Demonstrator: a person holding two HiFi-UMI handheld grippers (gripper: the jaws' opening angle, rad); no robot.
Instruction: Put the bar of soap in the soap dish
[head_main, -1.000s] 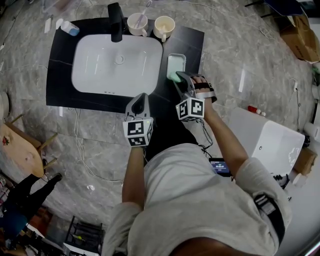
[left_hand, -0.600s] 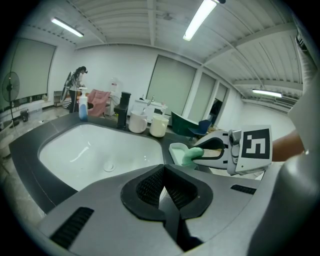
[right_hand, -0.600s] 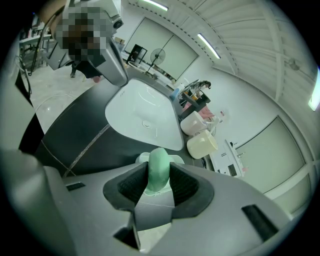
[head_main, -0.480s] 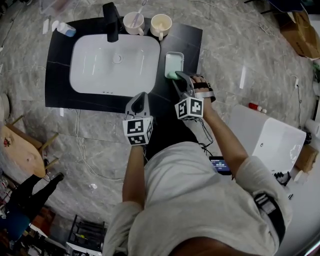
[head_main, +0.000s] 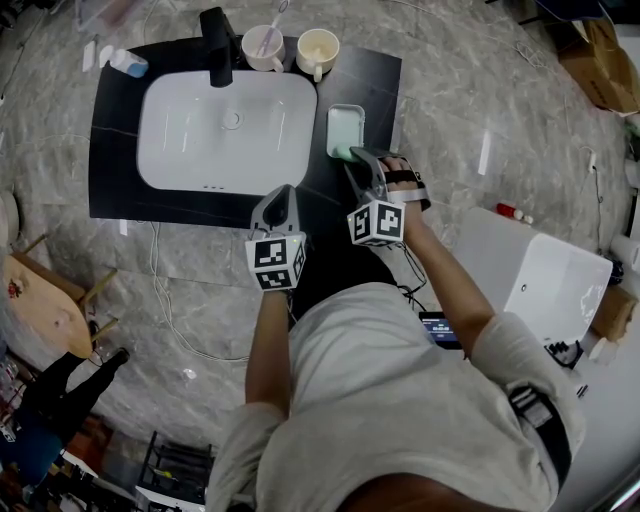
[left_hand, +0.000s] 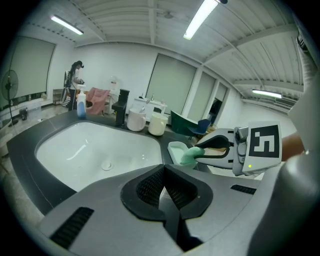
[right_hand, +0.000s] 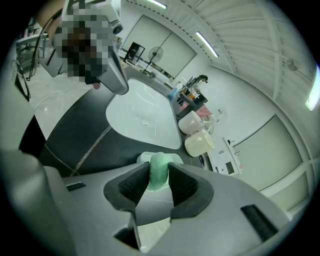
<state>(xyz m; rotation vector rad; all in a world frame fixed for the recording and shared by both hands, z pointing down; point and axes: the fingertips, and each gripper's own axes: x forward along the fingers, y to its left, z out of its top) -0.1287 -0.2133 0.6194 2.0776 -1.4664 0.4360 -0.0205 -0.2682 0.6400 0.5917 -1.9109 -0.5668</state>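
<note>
A pale green bar of soap stands on edge between the pads of my right gripper, which is shut on it. The jaws have just been closing slightly on the soap. The soap hangs over the near end of the light green soap dish, which sits on the black counter to the right of the sink. Whether the soap touches the dish I cannot tell. My left gripper is shut and empty, over the counter's front edge below the sink.
A white sink with a black faucet fills the black counter. Two cups stand behind the dish, and a small bottle lies at the back left. A white tub sits on the floor at right.
Both grippers keep their places, and the soap stays in the right gripper at the dish's near end. Only the head view has shifted a little.
</note>
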